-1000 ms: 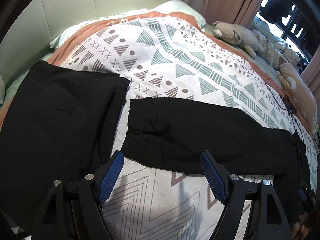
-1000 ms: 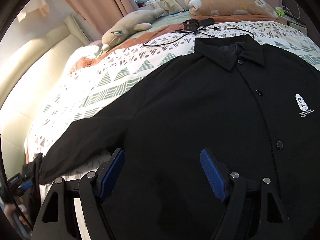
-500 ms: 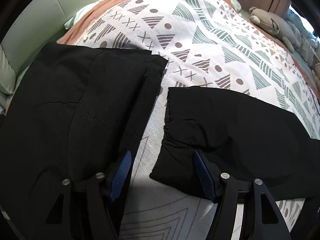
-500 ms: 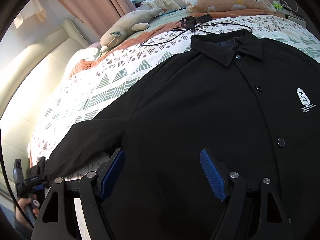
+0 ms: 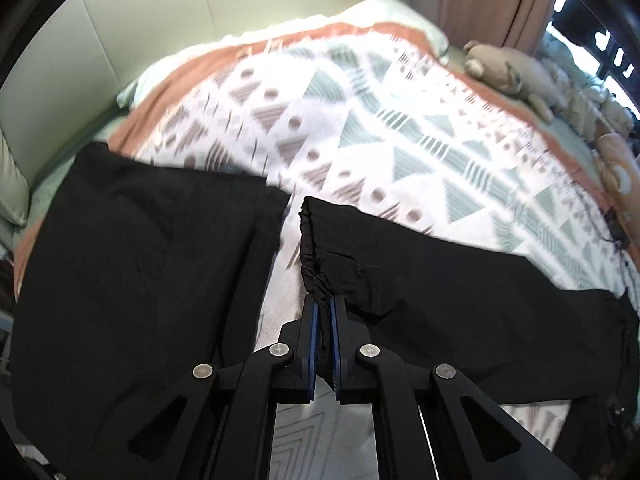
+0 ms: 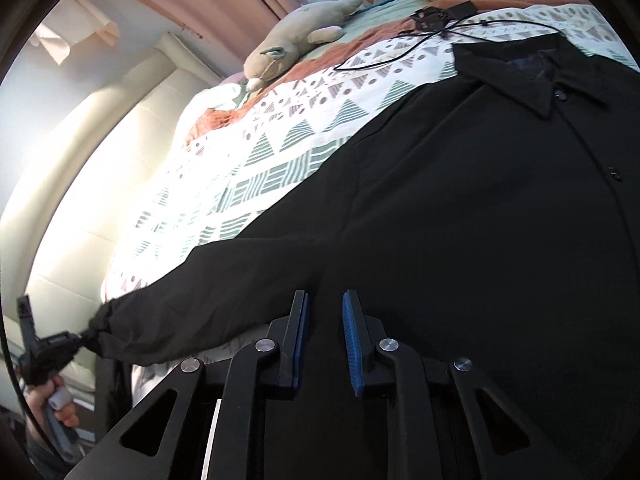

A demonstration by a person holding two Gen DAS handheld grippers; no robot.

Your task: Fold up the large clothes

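A black button-up jacket (image 6: 500, 216) lies spread on the patterned bedspread (image 6: 280, 148), collar at the upper right. My left gripper (image 5: 323, 312) is shut on the cuff of the jacket's sleeve (image 5: 420, 276), which stretches off to the right. From the right wrist view, the left gripper (image 6: 48, 348) shows at the far left pinching the sleeve end (image 6: 180, 320). My right gripper (image 6: 325, 312) has its jaws narrowly apart over the jacket's lower body near the armpit; whether they pinch fabric is not visible.
A second black garment (image 5: 140, 280) lies flat to the left of the sleeve. Plush toys (image 5: 516, 76) line the far bed edge. A black cable with a small device (image 6: 436, 20) lies beyond the collar. A padded headboard (image 5: 120, 40) stands behind.
My left gripper closed on the sleeve cuff and lifted it slightly. My right gripper's jaws narrowed from wide open to a small gap over the jacket body.
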